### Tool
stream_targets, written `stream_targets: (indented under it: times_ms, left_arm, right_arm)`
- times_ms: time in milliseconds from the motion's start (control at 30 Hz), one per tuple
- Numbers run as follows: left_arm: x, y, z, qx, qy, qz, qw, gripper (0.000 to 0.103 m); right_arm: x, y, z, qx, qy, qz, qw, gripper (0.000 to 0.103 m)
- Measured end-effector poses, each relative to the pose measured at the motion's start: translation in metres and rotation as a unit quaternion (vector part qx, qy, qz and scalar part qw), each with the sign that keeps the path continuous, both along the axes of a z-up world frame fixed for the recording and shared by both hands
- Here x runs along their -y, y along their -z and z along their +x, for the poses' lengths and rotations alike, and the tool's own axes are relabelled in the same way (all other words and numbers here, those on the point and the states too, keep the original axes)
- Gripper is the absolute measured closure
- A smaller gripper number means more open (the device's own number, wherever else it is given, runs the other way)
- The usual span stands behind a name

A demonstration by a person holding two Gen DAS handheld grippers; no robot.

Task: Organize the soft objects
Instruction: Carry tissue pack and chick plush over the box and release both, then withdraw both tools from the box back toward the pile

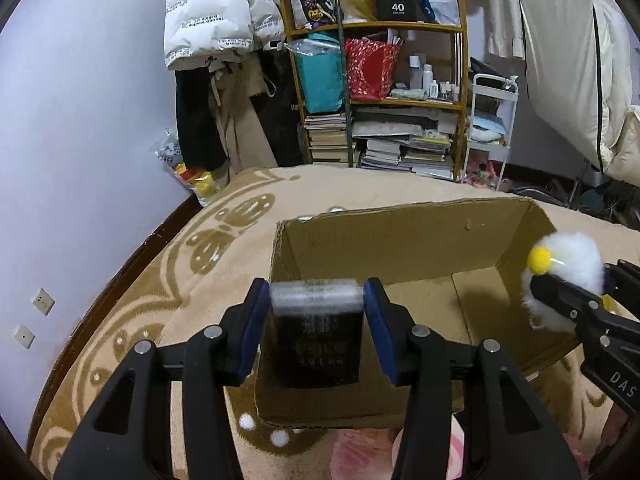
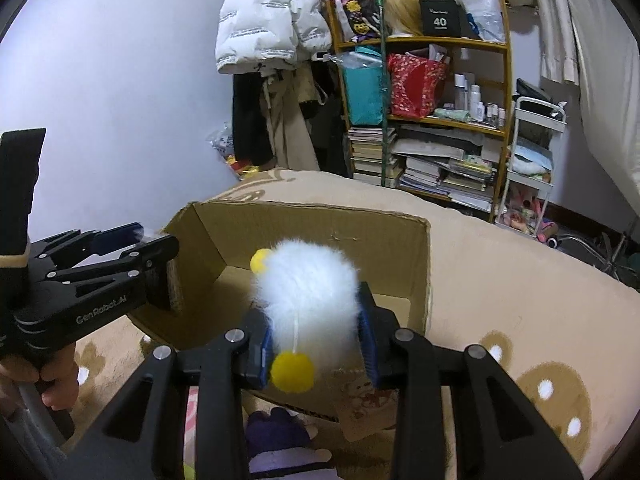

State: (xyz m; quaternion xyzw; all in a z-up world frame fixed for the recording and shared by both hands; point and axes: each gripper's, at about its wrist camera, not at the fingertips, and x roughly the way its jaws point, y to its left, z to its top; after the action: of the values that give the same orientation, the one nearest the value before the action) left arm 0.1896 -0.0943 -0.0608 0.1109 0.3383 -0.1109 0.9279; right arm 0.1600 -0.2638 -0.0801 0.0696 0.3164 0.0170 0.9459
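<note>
My left tool [image 1: 316, 304] has a dark packet with a clear top [image 1: 316, 332] between its blue pads, though I cannot tell if they still press it, while my right tool [image 2: 316, 340] is clamped on a white fluffy toy with yellow pompoms [image 2: 308, 292]. Both point downward over the near edge of the open cardboard box [image 1: 400, 240] on the beige blanket [image 1: 140, 280]. I should carry each item past the rim before letting go, so neither snags the wall.
</note>
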Motion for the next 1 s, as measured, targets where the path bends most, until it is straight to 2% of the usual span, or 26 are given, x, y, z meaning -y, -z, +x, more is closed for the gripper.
stream_targets:
  times_ms: [167, 200, 300, 433, 500, 567, 600, 667, 733, 800, 1000]
  left_arm:
    - [-0.004, -0.001, -0.001, -0.004, -0.004, -0.007, 1.0, 0.045]
    - [-0.005, -0.001, -0.001, -0.008, -0.005, -0.006, 0.9999, 0.041]
    - [-0.007, -0.004, -0.002, -0.007, -0.006, -0.008, 0.9999, 0.021]
    - [-0.01, -0.009, -0.008, -0.006, -0.004, -0.015, 0.9999, 0.018]
    - [-0.013, -0.012, -0.011, -0.004, -0.006, -0.016, 0.9998, 0.009]
    - [-0.015, -0.016, -0.017, 0.005, -0.009, -0.014, 0.9998, 0.008]
    - [-0.016, -0.017, -0.02, 0.006, -0.013, -0.011, 0.9998, 0.007]
    - [-0.02, -0.022, -0.025, -0.001, -0.011, -0.02, 0.9997, 0.007]
    - [-0.024, -0.027, -0.03, -0.003, -0.015, -0.029, 0.9995, 0.007]
    - [-0.03, -0.033, -0.038, 0.002, -0.022, -0.033, 0.9992, 0.002]
    - [-0.041, -0.047, -0.069, 0.013, -0.024, -0.012, 0.9996, 0.001]
  right_arm:
    - [0.0, 0.001, -0.002, -0.002, 0.0, 0.002, 1.0, 0.065]
    - [0.0, 0.001, -0.002, 0.001, 0.001, 0.002, 1.0, 0.065]
    - [0.001, -0.001, -0.006, 0.007, 0.008, 0.003, 1.0, 0.049]
    - [0.003, -0.008, -0.011, 0.022, 0.014, 0.011, 1.0, 0.033]
    - [0.006, -0.013, -0.015, 0.027, 0.021, 0.018, 0.999, 0.026]
    - [0.009, -0.018, -0.021, 0.032, 0.027, 0.024, 0.999, 0.014]
    - [0.011, -0.02, -0.024, 0.034, 0.029, 0.027, 0.999, 0.011]
    - [0.013, -0.027, -0.031, 0.04, 0.033, 0.032, 0.998, 0.0]
    - [0.015, -0.034, -0.04, 0.047, 0.039, 0.033, 0.998, 0.0]
    - [0.016, -0.039, -0.047, 0.051, 0.043, 0.038, 0.997, 0.0]
    - [0.018, -0.052, -0.072, 0.049, 0.046, 0.036, 0.997, 0.0]
